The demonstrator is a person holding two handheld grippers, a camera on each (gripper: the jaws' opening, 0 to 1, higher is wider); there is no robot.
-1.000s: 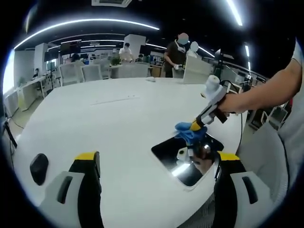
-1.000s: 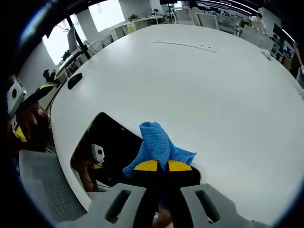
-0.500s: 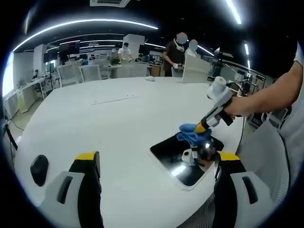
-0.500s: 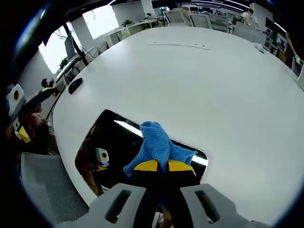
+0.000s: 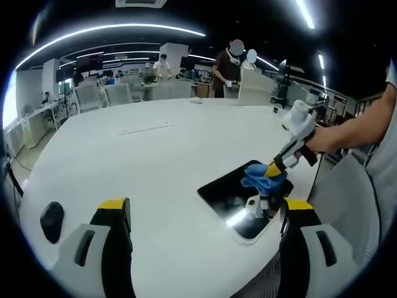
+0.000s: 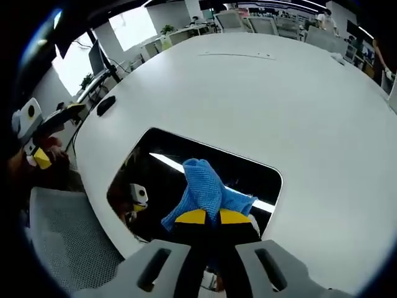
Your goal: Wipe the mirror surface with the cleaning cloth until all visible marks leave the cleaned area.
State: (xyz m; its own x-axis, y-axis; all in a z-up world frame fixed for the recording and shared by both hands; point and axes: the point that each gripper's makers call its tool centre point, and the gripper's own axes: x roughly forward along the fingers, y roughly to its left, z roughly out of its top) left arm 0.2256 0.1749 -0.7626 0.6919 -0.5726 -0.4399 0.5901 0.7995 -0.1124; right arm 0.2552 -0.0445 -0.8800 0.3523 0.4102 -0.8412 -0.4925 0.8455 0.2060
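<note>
A dark rectangular mirror (image 6: pixel 186 171) (image 5: pixel 231 190) lies flat near the edge of a big white table (image 6: pixel 260 99) (image 5: pixel 142 155). My right gripper (image 6: pixel 206 216) is shut on a blue cleaning cloth (image 6: pixel 201 189), which is pressed on the mirror's middle. In the left gripper view, that right gripper (image 5: pixel 275 167), held by a hand, presses the cloth (image 5: pixel 260 176) onto the mirror's far right part. My left gripper (image 5: pixel 205 208) is open and empty, jaws wide apart, above the table to the left of the mirror. The left gripper (image 6: pixel 43 133) also shows at the left of the right gripper view.
A black computer mouse (image 5: pixel 51 218) (image 6: pixel 106 105) lies on the table's left side. A mesh chair (image 6: pixel 68 248) stands by the table edge below the mirror. People (image 5: pixel 231 68) stand at desks far behind, and a white laptop lid (image 5: pixel 255 92) sits at the table's far side.
The right gripper and cloth have slid across the mirror, away from its near edge toward its middle and far side. The left gripper stays open and still.
</note>
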